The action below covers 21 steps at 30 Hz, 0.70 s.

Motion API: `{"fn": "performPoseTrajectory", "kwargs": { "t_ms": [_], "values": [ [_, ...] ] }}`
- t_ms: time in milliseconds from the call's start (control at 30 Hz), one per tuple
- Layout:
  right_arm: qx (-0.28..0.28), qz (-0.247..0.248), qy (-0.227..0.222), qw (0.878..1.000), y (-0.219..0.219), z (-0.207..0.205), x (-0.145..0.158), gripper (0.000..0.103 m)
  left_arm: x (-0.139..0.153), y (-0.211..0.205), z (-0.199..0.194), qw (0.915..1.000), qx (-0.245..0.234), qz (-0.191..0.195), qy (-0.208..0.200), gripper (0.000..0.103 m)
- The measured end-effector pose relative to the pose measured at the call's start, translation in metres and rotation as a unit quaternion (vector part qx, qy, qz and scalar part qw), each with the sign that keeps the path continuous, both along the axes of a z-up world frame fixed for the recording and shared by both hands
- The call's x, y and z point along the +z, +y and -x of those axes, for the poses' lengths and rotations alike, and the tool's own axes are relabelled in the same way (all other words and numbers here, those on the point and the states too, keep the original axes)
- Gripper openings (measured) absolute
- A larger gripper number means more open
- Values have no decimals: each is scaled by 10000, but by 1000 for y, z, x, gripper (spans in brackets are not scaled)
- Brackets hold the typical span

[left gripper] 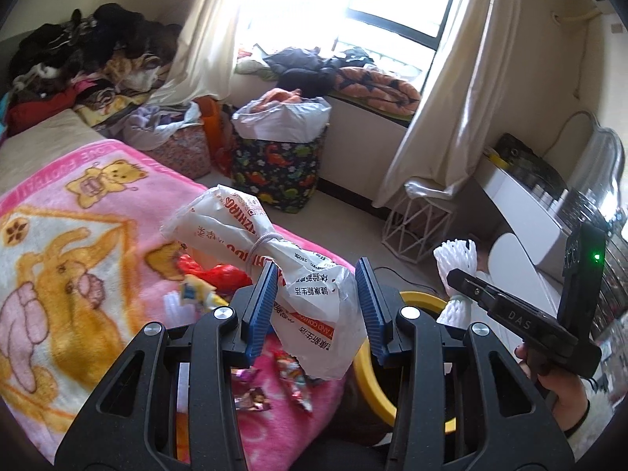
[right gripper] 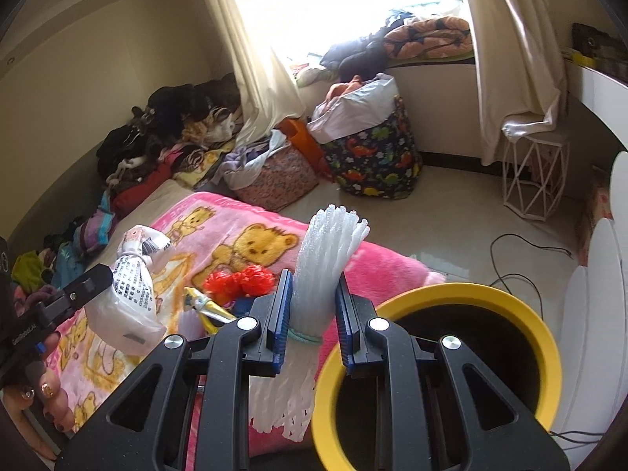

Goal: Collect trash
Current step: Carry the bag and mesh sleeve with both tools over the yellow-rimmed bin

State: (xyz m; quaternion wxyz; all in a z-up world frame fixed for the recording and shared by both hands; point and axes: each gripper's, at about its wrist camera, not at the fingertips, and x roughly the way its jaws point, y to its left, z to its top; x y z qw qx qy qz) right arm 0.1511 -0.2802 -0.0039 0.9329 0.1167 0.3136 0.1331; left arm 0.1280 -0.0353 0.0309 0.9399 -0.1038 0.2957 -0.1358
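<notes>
My left gripper (left gripper: 314, 306) is shut on a white printed plastic bag (left gripper: 251, 235) tied with a band, held above the pink blanket (left gripper: 78, 259); the bag also shows in the right wrist view (right gripper: 129, 298). My right gripper (right gripper: 314, 314) is shut on a white foam net bundle (right gripper: 325, 259), next to the yellow-rimmed black bin (right gripper: 463, 294) at the bed's edge. The bundle (left gripper: 459, 259) and the bin's rim (left gripper: 373, 388) show in the left wrist view. A red plastic scrap (right gripper: 239, 278), a yellow wrapper (right gripper: 208, 306) and candy wrappers (left gripper: 292, 376) lie on the blanket.
A dinosaur-print bag (right gripper: 373, 161) stuffed with clothes and a floral basket (right gripper: 274, 180) stand on the floor by the window. Clothes are piled (right gripper: 168, 133) at the bed's far end. A white wire stool (right gripper: 537, 172), a cable (right gripper: 522, 259) and white furniture (left gripper: 526, 204) are on the right.
</notes>
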Motion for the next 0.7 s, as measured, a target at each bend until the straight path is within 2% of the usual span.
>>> {"fn": "performPoseTrajectory", "kwargs": {
  "t_ms": [700],
  "values": [
    [-966, -125, 120, 9952, -75, 37, -15, 21, -12, -81, 5, 9952, -977, -72, 48, 34]
  ]
}}
